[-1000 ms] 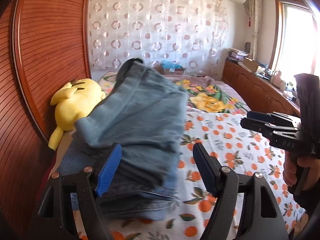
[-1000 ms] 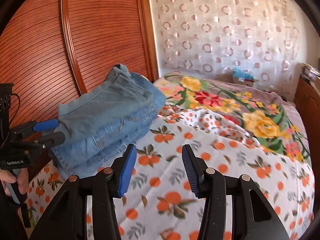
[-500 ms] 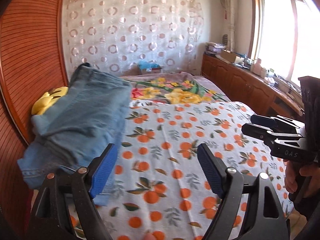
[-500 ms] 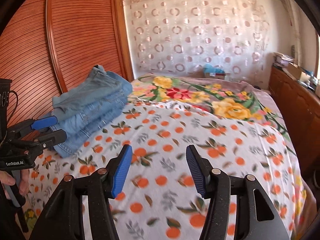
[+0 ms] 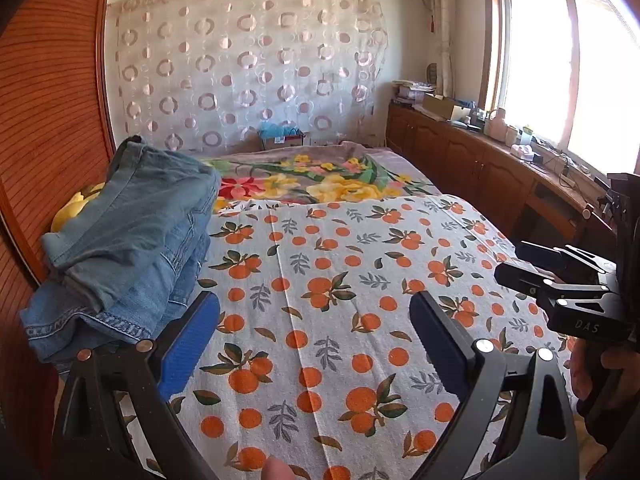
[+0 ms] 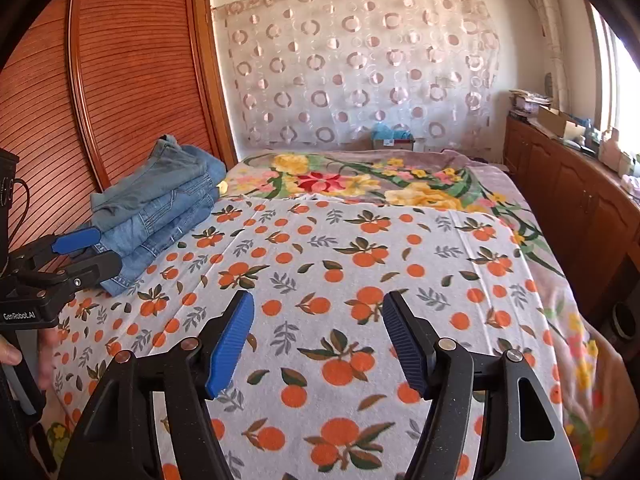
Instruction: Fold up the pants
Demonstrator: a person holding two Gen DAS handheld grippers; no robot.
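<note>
We see the folded jeans (image 5: 128,232) stacked at the bed's (image 5: 340,320) left edge beside the wooden wardrobe (image 5: 52,120), while our left gripper (image 5: 314,340) and right gripper (image 6: 318,340), jaws just opening, hover empty over the orange-print sheet (image 6: 360,264)

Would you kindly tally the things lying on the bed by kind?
Folded jeans: 3, stacked by the headboard
Yellow plush toy: 1, mostly hidden behind the stack
Orange-print sheet: 1
Floral blanket: 1
Total: 6
</note>
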